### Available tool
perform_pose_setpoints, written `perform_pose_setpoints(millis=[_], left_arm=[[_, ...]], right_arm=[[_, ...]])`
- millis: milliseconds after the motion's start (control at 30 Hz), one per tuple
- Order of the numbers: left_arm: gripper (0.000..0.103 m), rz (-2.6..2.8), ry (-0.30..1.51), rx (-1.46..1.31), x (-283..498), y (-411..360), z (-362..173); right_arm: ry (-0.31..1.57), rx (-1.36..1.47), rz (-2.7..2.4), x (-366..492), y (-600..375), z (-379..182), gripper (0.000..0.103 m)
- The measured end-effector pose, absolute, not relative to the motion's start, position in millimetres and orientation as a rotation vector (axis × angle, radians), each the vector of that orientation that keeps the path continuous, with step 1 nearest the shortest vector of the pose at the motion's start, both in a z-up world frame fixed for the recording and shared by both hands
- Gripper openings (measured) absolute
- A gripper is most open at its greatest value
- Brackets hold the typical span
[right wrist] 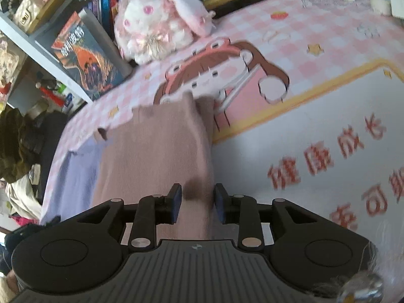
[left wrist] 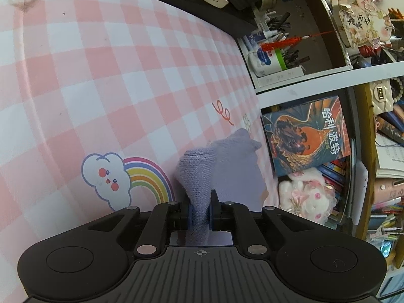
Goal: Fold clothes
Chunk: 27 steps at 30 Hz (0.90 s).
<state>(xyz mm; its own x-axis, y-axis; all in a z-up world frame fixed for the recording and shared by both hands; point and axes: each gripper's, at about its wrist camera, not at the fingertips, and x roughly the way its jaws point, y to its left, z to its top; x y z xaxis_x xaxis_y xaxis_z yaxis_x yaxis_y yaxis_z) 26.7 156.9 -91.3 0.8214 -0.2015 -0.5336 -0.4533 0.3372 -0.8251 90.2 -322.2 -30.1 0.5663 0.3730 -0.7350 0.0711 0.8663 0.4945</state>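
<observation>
Here, left gripper [left wrist: 200, 217] pinches bunched lavender knit [left wrist: 202, 171]; right gripper [right wrist: 197, 203] gapes over pink cloth [right wrist: 161, 151].

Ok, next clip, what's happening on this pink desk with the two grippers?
A person is folding knitted cloth on a pink checked mat with two handheld grippers. The left gripper is shut on a bunched lavender knit piece, lifting it off the mat. The right gripper is open, its fingers either side of a pinkish knit piece spread flat, with lavender cloth beside it. The right view is blurred. A plush rabbit sits at the mat's far edge by the bookshelf.
</observation>
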Motion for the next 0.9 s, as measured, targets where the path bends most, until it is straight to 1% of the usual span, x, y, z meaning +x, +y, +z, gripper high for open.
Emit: perform_pose_setpoints(millis=[200, 267, 333, 433, 567, 667, 767, 900], left_arm=[[0.010, 0.220, 0.601, -1.211, 27.5, 149.8, -88.5], [0.010, 0.245, 0.597, -1.189, 28.1, 145.7, -85.5], [0.010, 0.270, 0.592, -1.166, 28.7, 141.5, -82.2], [0.009, 0.316, 0.581, -1.115, 30.1, 131.3, -70.6], [0.007, 0.308, 0.516, -0.989, 32.6, 103.8, -30.6], [0.007, 0.251, 0.490, -0.814, 36.5, 67.1, 11.3], [0.007, 0.194, 0.467, -0.650, 37.3, 19.6, 48.4], [0.007, 0.108, 0.474, -0.425, 31.7, -59.7, 83.0]], right_arm=[[0.989, 0.482, 0.246, 114.9, -326.3, -34.9, 0.027], [1.015, 0.480, 0.282, 120.6, -328.1, -40.8, 0.024], [1.032, 0.490, 0.327, 125.7, -331.2, -44.6, 0.018], [1.065, 0.524, 0.372, 133.5, -336.6, -49.9, 0.014], [1.099, 0.548, 0.423, 142.6, -341.7, -53.6, 0.013], [1.107, 0.561, 0.483, 148.4, -348.3, -57.9, 0.013], [1.115, 0.575, 0.525, 153.4, -352.0, -61.4, 0.013], [1.125, 0.594, 0.580, 160.0, -356.6, -65.9, 0.013]])
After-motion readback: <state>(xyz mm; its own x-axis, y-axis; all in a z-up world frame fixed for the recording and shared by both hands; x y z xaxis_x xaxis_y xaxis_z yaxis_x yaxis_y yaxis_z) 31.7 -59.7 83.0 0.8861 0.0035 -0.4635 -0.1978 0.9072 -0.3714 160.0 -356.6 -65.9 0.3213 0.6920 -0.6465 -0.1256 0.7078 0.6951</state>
